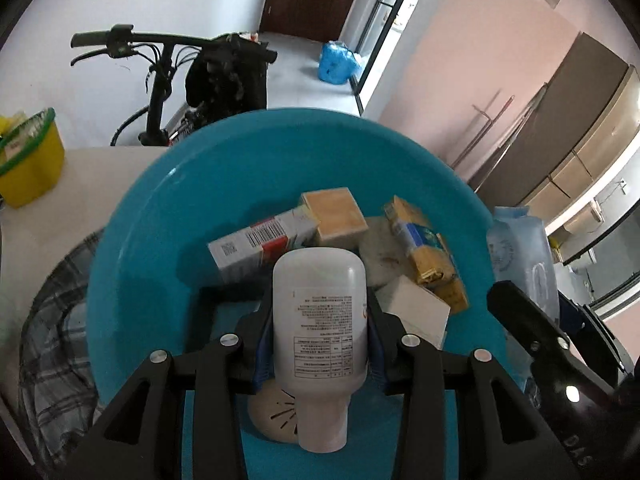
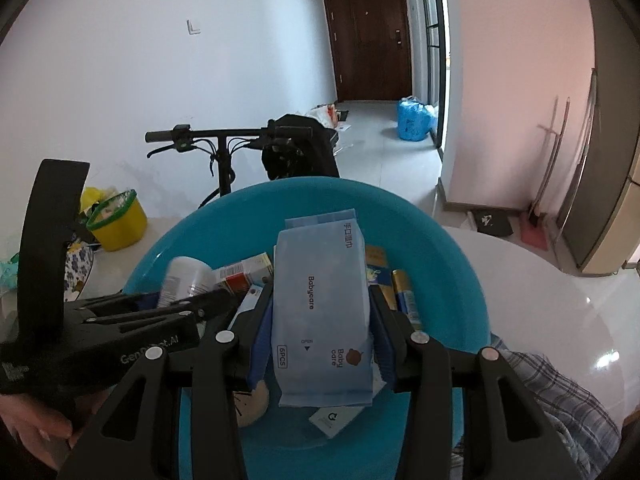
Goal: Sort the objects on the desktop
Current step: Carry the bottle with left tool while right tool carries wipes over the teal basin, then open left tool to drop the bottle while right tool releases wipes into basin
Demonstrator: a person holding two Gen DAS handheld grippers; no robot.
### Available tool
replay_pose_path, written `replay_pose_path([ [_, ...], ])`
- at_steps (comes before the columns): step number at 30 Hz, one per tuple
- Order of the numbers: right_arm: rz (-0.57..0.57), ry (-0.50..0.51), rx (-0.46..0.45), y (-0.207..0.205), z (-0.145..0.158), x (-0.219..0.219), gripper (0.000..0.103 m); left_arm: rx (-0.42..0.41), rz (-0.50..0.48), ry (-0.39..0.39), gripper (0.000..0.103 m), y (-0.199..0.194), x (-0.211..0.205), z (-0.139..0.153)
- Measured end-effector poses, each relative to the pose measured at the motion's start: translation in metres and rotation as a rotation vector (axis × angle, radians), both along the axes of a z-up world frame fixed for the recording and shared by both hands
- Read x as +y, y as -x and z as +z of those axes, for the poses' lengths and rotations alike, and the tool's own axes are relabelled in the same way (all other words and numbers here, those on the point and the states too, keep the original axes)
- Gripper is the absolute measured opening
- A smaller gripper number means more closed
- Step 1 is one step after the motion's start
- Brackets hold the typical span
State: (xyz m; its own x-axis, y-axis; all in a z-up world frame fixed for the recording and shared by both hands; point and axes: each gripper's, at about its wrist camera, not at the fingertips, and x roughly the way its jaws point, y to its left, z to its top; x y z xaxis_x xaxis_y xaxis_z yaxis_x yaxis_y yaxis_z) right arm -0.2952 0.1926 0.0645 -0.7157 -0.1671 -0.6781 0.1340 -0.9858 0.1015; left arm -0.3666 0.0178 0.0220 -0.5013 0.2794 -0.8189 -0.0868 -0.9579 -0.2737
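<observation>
Both hands loaded over the basin [image 1: 132, 240].
My left gripper [image 1: 320, 320] clamps the bottle [image 1: 320, 320], my right gripper [image 2: 322, 320] the wipes [image 2: 320, 304]; dropped together they'd probably knock the crowded boxes [image 1: 260, 248].

Bench [image 2: 540, 300]: white, glossy top, with a rounded right edge in the right wrist view. Large teal basin [image 2: 440, 248] sits on it, centre. Yellow tub with green rim [image 2: 120, 224] stands on the far left part, well apart from the basin. Plaid cloth [image 2: 560, 396] lies at the near side, tucked against the basin's rim; the left wrist view shows it [image 1: 56, 320] left of the basin. A blue-flowered item [image 2: 78, 268] sits near the tub, too hidden to identify.
</observation>
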Motion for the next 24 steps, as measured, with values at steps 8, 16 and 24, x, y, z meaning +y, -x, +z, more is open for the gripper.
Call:
replay_pose_path([
  [8,0.052,0.077,-0.132,0.014,-0.023,0.005,0.043,-0.010,0.014,0.099,0.041,0.005,0.000,-0.002],
  [16,0.023,0.071,-0.155,0.016,-0.028,0.012,0.043,-0.051,0.004,0.082,0.041,0.006,0.002,-0.009],
  [24,0.008,0.063,-0.140,0.016,-0.024,0.014,0.043,-0.056,0.007,0.093,0.041,0.008,0.004,-0.010],
])
